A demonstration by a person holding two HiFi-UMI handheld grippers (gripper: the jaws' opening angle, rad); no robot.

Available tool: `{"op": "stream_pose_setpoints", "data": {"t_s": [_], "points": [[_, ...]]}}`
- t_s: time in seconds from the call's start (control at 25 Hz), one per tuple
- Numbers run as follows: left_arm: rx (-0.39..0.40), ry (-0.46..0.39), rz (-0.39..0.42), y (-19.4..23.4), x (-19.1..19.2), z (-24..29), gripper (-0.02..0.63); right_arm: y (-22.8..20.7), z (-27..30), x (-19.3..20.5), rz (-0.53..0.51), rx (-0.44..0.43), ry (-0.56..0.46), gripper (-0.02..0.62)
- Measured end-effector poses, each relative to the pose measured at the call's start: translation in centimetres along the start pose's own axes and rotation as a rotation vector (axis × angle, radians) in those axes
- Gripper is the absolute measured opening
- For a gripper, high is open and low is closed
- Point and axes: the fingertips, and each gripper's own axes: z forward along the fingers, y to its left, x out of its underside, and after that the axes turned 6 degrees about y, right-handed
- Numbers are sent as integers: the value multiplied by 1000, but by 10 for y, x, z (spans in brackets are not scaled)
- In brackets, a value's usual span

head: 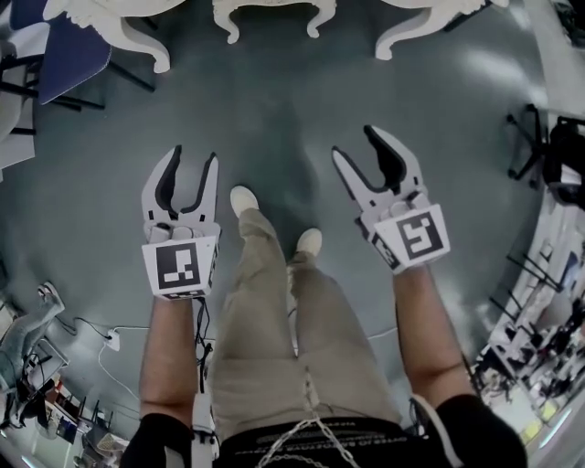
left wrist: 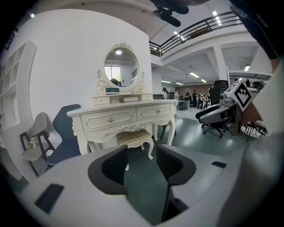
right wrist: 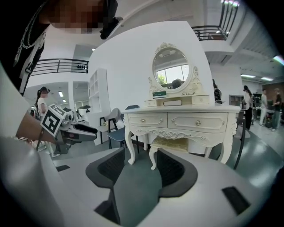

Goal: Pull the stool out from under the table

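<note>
Head view: left gripper point(head: 194, 155) and right gripper point(head: 358, 144) both held out over the grey floor point(head: 274, 119), jaws spread, only floor between the fingers. The person's shoes point(head: 243, 199) sit between and behind the two. The white stool point(head: 272, 11) is well ahead of the fingertips, between the legs of the dressing table point(head: 137, 41); a blue chair point(head: 69, 50) is off to the left of the left fingers. Left gripper view: jaws apart, not gripping anything. The stool is dead ahead past the tips, cushion tucked under the drawers and front legs showing. An oval mirror point(left wrist: 121, 67) stands on the tabletop and a grey chair point(left wrist: 37, 133) is left of the table. Right gripper view: jaws apart and empty. The stool is straight ahead under the table, well apart from the tips, with the left gripper off to the left.
</note>
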Motion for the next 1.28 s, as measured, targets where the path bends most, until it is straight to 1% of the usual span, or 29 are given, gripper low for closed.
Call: {"op": "stream_pose_setpoints", "data": {"t_s": [0.2, 0.36, 0.56, 0.68, 0.84, 1.04, 1.28], "points": [[10, -2, 7, 20, -12, 20, 186, -6, 24, -13, 25, 17, 6, 206], [38, 29, 51, 36, -12, 40, 186, -11, 43, -19, 50, 35, 13, 206], [76, 38, 66, 54, -22, 64, 186, -17, 67, -30, 39, 46, 39, 206], [104, 48, 85, 61, -26, 77, 186, -19, 81, -43, 35, 51, 45, 209], [131, 46, 102, 60, -34, 91, 186, -17, 89, -63, 38, 55, 22, 209], [148, 55, 115, 57, -35, 110, 186, -13, 98, -51, 38, 40, 48, 209], [128, 79, 104, 49, -30, 121, 186, -30, 107, -21, 85, 11, 87, 209]]}}
